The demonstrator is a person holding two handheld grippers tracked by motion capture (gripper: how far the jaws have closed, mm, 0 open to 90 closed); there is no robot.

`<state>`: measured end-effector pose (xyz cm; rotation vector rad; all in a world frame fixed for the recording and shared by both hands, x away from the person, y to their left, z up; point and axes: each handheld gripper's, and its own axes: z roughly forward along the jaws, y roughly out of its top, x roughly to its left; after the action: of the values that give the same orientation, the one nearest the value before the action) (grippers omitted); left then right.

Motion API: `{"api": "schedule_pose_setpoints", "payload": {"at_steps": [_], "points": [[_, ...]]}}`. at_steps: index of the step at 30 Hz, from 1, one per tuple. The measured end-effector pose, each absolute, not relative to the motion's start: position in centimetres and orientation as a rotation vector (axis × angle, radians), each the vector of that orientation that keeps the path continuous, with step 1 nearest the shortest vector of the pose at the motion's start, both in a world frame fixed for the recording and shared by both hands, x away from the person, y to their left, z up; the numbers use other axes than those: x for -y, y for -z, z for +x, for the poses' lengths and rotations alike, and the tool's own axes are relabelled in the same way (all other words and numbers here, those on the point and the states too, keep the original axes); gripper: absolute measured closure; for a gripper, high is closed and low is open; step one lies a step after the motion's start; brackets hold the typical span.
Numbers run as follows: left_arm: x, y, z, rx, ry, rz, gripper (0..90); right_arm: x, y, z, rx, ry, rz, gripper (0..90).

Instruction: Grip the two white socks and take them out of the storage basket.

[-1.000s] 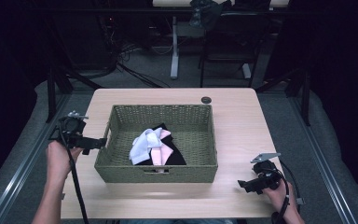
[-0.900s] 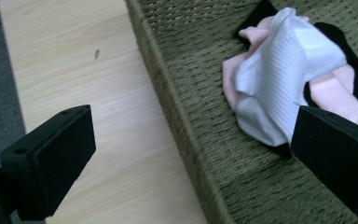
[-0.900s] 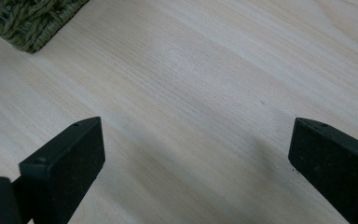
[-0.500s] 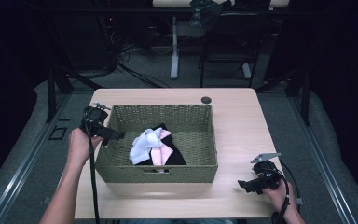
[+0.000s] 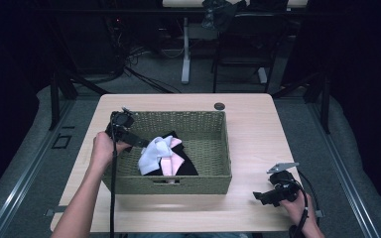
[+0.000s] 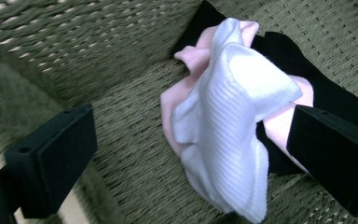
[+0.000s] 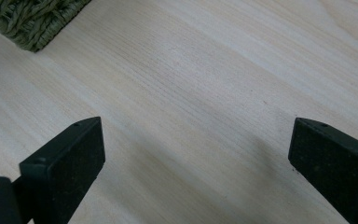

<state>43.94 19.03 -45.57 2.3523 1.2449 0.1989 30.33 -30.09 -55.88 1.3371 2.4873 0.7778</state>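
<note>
Over the last second the left claw [image 5: 140,143] has come from outside the basket's left wall, up over the rim and inward, so that it now reaches into the basket toward the clothes; the right claw [image 5: 259,197] has stayed where it was.

The pale wooden bench [image 5: 258,129] carries a green woven basket [image 5: 213,148] at its middle. Inside the basket, on its left half, lies a small pile of clothes: a black piece [image 6: 326,93] at the bottom, a pink one [image 6: 186,93] over it, and a white ribbed cloth [image 6: 233,121] on top. In the left gripper view the left claw's jaws stand wide apart on either side of the white cloth, not closed on anything. The right claw rests low over the bare bench near its front right corner, well apart from the basket, its jaws spread wide and holding nothing. A small dark round disc [image 5: 220,106] sits on the bench behind the basket.
</note>
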Motion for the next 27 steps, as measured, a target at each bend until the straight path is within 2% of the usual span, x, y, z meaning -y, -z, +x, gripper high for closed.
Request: {"api": "schedule_pose_setpoints", "payload": {"at_steps": [3,5,7,11,15,23,26,27], "points": [[-18.3,46.1,44.4,-1.227,-0.174,2.375,7.1,30.1,55.9,30.3,-2.489,-0.777,1.337,3.1],[-17.8,46.5,44.6,-1.216,-0.152,2.386,14.8,30.1,55.9,30.3,-2.488,-0.776,1.337,3.1],[-17.4,47.0,44.9,-1.207,-0.130,2.401,15.3,30.1,55.9,30.3,-2.491,-0.777,1.335,3.1],[-16.7,47.9,45.4,-1.211,-0.106,2.432,27.4,30.1,55.9,30.3,-2.492,-0.783,1.336,3.1],[-16.1,48.6,45.8,-1.207,-0.054,2.446,34.3,30.1,55.9,30.3,-2.492,-0.781,1.336,3.1],[-15.3,49.5,46.0,-1.204,-0.039,2.484,44.0,30.1,55.9,30.3,-2.493,-0.782,1.334,3.1],[-15.2,49.6,45.8,-1.197,-0.034,2.483,55.3,30.0,55.9,30.3,-2.495,-0.783,1.333,3.1],[-15.2,49.6,45.8,-1.199,-0.042,2.477,65.1,30.0,55.9,30.3,-2.495,-0.784,1.333,3.1]]}}
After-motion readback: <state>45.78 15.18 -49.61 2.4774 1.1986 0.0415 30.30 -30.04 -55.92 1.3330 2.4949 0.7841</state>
